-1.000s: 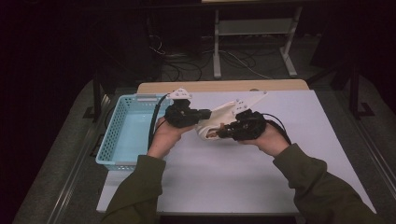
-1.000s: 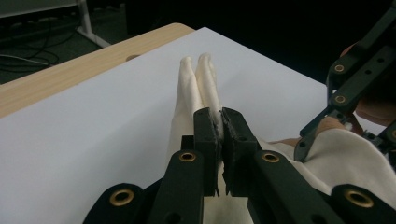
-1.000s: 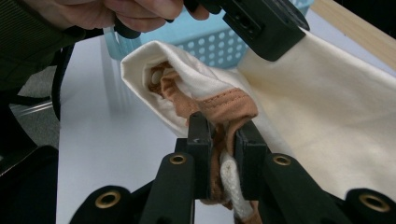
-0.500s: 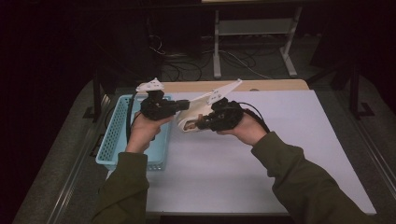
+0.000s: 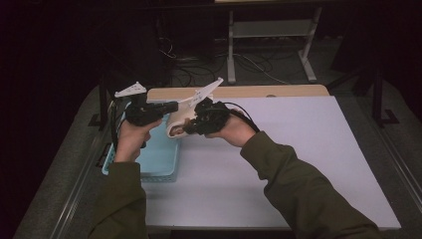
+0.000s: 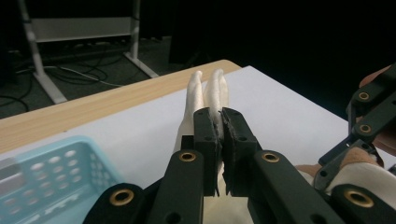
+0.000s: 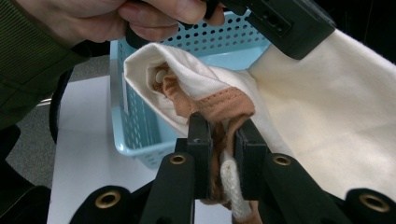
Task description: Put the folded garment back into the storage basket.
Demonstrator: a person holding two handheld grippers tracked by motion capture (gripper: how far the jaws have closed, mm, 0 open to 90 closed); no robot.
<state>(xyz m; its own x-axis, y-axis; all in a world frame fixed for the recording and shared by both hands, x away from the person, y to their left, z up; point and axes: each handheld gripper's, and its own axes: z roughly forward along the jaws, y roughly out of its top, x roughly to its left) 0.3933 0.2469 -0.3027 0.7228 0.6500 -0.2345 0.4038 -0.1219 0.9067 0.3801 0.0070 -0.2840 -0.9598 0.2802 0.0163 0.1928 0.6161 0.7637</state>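
A cream cloth pouch with a tan-stitched hem is held in the air between the two tools, above the right wall of the light blue perforated basket at the left edge of the bench. The left tool is clamped narrowly on a doubled fold of the cream fabric, which stands up beyond the jaws in the left gripper view. The right tool is pinched on the tan hem and a white cord at the pouch's mouth, with the basket seen just behind it.

The likely risk is a slip. Only a thin edge of cloth is gripped on each side, so if the tools are drawn apart or tilted unevenly the hem could be pulled free and the pouch left hanging from one tool. If released while over the basket's wall, the pouch could be draped across the rim or dropped onto the bench instead of inside.
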